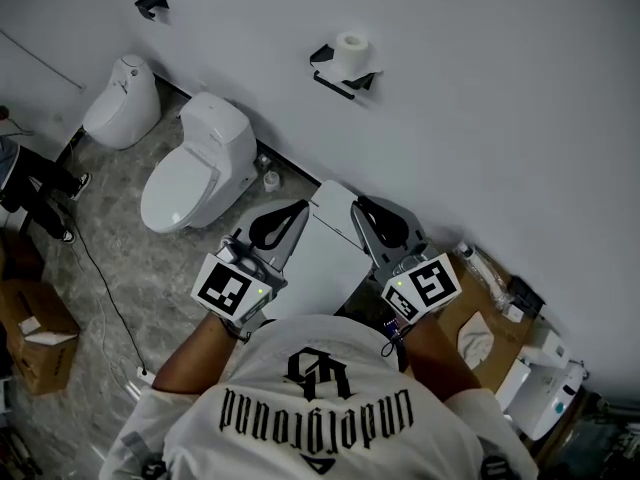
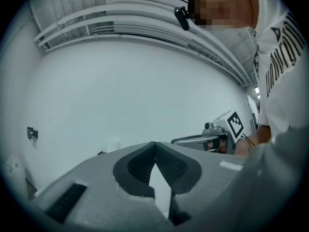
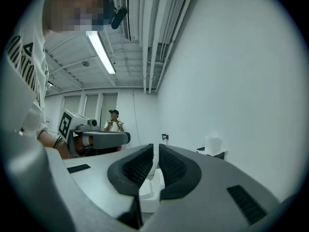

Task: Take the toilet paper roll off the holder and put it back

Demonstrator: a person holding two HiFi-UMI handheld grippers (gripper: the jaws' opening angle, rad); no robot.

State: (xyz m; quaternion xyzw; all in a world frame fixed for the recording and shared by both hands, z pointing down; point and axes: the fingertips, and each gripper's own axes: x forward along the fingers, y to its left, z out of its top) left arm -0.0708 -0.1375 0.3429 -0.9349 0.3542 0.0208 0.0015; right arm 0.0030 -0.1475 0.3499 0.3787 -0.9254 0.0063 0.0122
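Two grippers: both are pointing level at the white wall (image 1: 500,118), side by side, well short of the roll.
Left jaws: the left gripper (image 2: 155,145) is holding its tips together, pads meeting, with nothing lying between them.
Right jaws: the right gripper (image 3: 156,150) is showing only a hairline slit between its pads; they are sitting together and gripping nothing.
Task thing: the toilet paper roll (image 1: 350,52) is sitting on top of the black holder (image 1: 338,82) on the wall, well apart from both grippers. In the right gripper view it is appearing to the right of the jaws.
Contact: neither gripper is touching the roll or the holder.
Hard to make out: in the left gripper view the roll is showing only as a faint pale patch on the wall, and the holder is barely reading there.
Cut off: a white toilet (image 1: 325,258) is lying under the grippers, partly covered by them and by the person's shirt (image 1: 320,408).
Edges: two more toilets (image 1: 195,163) are standing along the foot of the wall at the left; a cardboard box (image 1: 35,333) is sitting at the left frame edge.
Open room: bare wall is surrounding the holder on every side.
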